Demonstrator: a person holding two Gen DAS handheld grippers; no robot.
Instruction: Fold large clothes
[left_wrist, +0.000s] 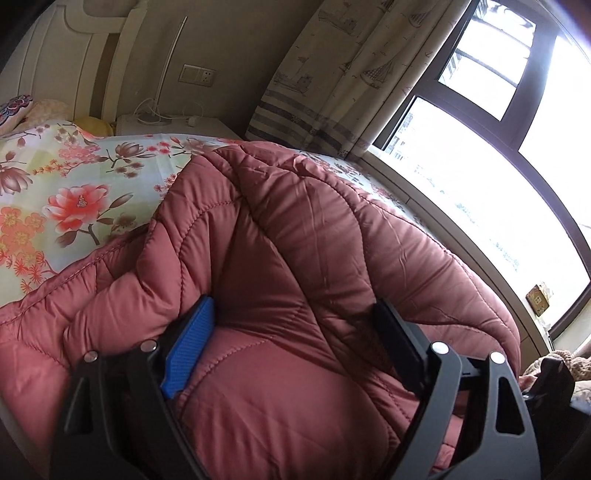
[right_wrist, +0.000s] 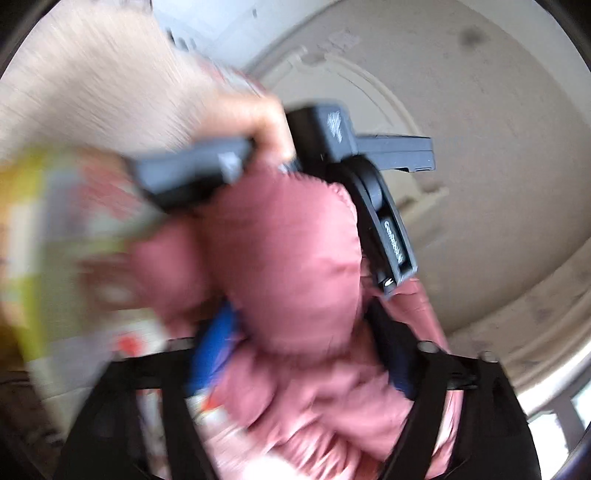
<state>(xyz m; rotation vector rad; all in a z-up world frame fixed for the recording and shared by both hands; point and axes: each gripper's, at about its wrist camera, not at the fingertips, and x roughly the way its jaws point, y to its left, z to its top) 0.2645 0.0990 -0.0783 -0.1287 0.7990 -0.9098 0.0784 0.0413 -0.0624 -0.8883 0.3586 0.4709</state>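
Pink quilted coat (left_wrist: 280, 258) bunched on bed (left_wrist: 55, 192), floral sheet beneath. Left hand-held gripper (left_wrist: 291, 332) spread wide, straddling thick fold, likely to gather bulk. Right hand-held gripper (right_wrist: 306, 354) blurred, coat between jaws; grip or release: cannot tell.

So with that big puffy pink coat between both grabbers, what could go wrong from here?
The quilted coat bulges thickly between the wide-set fingers of the left gripper; such slippery padding could slide out. The right gripper view is blurred, with the coat bunched between its fingers, so a fold might spring loose. The left gripper's body sits close ahead there, so the two could bump.
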